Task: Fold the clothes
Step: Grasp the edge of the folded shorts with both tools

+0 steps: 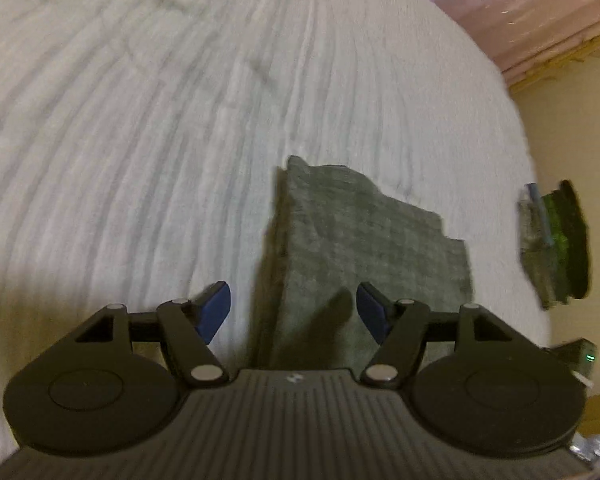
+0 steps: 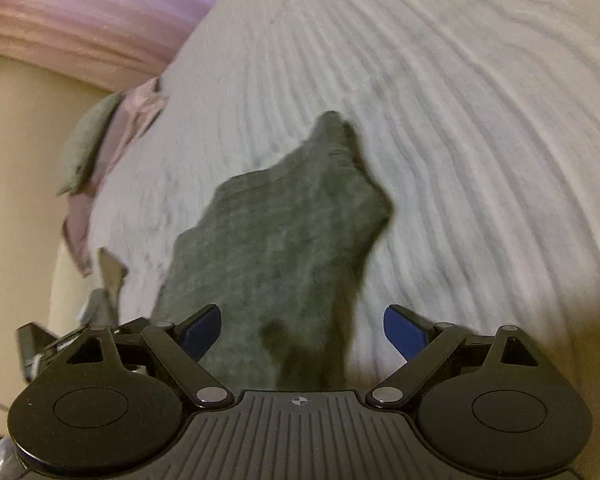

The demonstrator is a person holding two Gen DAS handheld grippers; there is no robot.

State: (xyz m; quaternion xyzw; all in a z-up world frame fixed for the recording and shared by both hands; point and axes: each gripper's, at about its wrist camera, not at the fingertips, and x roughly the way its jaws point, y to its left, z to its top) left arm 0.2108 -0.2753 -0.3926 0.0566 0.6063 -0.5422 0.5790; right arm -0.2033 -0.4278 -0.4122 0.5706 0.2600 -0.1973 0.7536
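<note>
I noted the grey garment [image 1: 364,248] at centre frame as matt, coarse-woven cloth. The white bedcover [image 1: 140,140] under it looked soft, ribbed and matt. My left gripper [image 1: 294,312] showed matt black plastic links, bright metal pivot pins and smooth blue pads [image 1: 214,308]. The right gripper [image 2: 302,334] matched. Pink fabric [image 2: 80,12], upper left of the right view, had a slight sheen.

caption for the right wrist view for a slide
Open right gripper hovering over a grey folded cloth on a white ribbed bedspread.
</note>
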